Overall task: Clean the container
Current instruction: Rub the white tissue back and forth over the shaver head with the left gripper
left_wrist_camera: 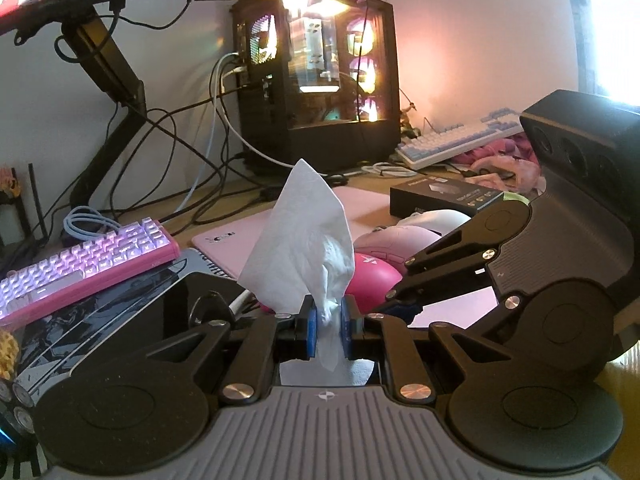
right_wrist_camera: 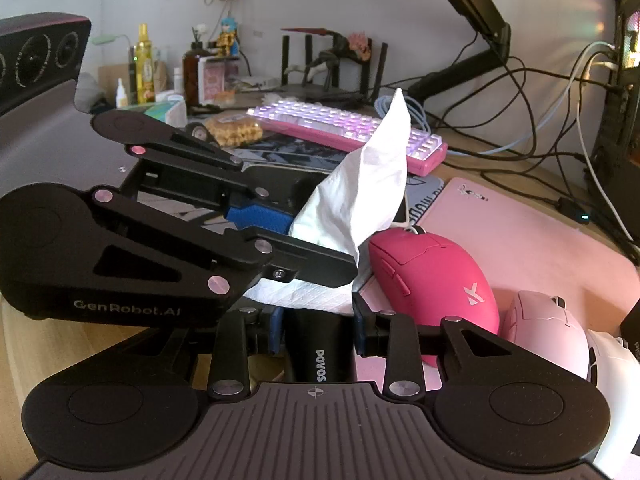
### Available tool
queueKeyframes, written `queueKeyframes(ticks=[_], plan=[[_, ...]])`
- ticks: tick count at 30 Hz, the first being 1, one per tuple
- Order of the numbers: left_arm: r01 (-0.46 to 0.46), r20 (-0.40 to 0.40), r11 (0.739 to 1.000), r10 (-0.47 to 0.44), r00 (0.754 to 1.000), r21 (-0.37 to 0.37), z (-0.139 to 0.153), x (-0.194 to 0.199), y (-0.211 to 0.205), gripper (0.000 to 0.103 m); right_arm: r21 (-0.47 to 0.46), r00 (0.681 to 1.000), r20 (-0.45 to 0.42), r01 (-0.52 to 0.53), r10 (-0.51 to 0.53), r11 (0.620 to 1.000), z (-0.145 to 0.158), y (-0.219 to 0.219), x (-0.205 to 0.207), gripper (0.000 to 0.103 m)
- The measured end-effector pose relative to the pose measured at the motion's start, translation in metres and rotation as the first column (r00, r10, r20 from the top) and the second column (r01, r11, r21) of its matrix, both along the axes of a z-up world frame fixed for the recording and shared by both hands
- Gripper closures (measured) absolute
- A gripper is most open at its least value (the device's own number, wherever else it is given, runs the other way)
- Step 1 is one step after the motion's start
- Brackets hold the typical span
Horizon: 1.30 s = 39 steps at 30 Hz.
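My left gripper (left_wrist_camera: pixel 329 322) is shut on a white tissue (left_wrist_camera: pixel 304 236) that stands up above its blue pads; it also shows in the right wrist view (right_wrist_camera: pixel 360 184), pinched in the left gripper (right_wrist_camera: pixel 320 248), which reaches in from the left. My right gripper (right_wrist_camera: pixel 316 332) is shut on a black container (right_wrist_camera: pixel 316 344) printed POVOS, held between its blue pads. The tissue's lower end hangs over the container's top. In the left wrist view the right gripper (left_wrist_camera: pixel 400 300) comes in from the right; the container is hidden there.
Three computer mice, magenta (right_wrist_camera: pixel 432 276), pale pink (right_wrist_camera: pixel 548 332) and white (right_wrist_camera: pixel 612 364), lie on a pink desk mat (right_wrist_camera: pixel 520 232). A pink lit keyboard (right_wrist_camera: pixel 344 128) lies behind. A PC case (left_wrist_camera: pixel 320 72), cables, a monitor arm (left_wrist_camera: pixel 108 80) and bottles (right_wrist_camera: pixel 144 64) crowd the desk.
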<state>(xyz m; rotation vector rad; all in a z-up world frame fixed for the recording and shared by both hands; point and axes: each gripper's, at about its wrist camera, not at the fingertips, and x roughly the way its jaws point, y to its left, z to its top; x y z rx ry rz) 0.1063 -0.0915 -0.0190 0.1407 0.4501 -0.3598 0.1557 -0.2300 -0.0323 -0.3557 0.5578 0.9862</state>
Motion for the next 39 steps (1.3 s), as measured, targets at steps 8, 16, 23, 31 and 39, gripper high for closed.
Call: queueKeyframes(ticks=[8,16,23,31,39], plan=[[-0.071,-0.006,0.997,0.07,0.998,-0.039,0.002,0.002,0.01,0.087,-0.001,1.0,0.001,0.0,0.0,1.0,0.0,0.0,0.0,0.067],[-0.151,-0.025,0.985,0.149,0.988,-0.083,0.003,0.007,0.022,0.087,-0.002,1.0,0.003,0.0,0.0,1.0,0.0,0.0,-0.001,0.067],[-0.132,-0.016,0.989,0.132,0.991,-0.06,0.003,0.006,0.018,0.087,-0.001,1.0,0.002,0.0,0.0,1.0,-0.001,0.001,-0.002,0.067],[-0.072,0.002,0.997,0.072,0.997,-0.014,0.002,0.002,0.007,0.087,-0.001,1.0,0.002,0.0,0.0,1.0,0.0,0.001,-0.002,0.067],[-0.012,0.017,0.999,0.011,1.0,0.043,0.001,-0.002,-0.005,0.088,0.0,1.0,0.0,0.001,-0.001,1.0,0.0,0.001,-0.002,0.067]])
